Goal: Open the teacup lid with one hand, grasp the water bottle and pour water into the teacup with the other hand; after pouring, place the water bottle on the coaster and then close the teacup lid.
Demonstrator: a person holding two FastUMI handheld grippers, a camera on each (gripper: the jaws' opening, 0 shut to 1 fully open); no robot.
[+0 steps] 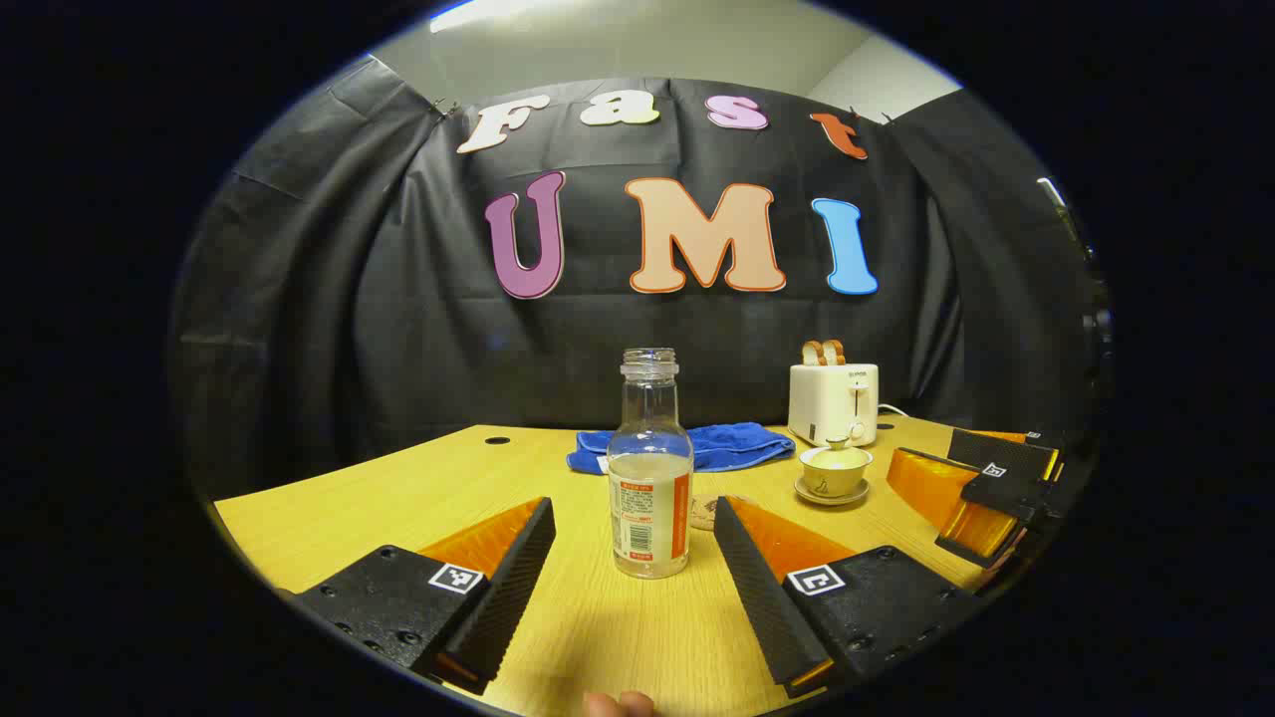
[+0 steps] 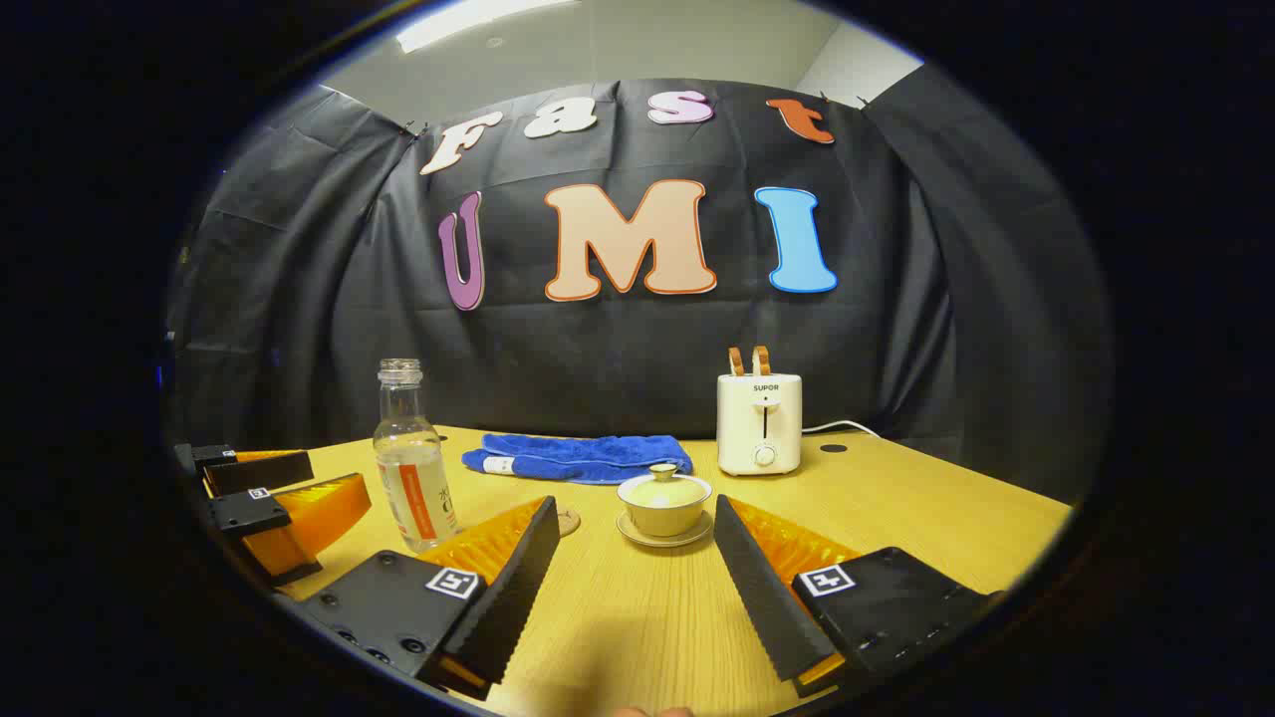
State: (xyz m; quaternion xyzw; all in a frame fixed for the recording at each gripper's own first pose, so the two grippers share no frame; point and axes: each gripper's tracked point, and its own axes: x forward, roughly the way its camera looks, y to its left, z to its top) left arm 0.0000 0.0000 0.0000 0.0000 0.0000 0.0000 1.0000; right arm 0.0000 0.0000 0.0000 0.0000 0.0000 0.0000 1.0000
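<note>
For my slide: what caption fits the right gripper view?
Open right gripper faces the lidded teacup; water bottle stands left.

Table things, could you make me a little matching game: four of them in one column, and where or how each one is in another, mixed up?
Things:
1. water bottle
2. teacup
3. blue towel
4. toaster

Descriptions:
A. lies flat near the back wall
B. upright, capless, partly filled
C. holds two slices sticking out on top
D. lidded, on a saucer

Pairs: 1-B, 2-D, 3-A, 4-C
</note>
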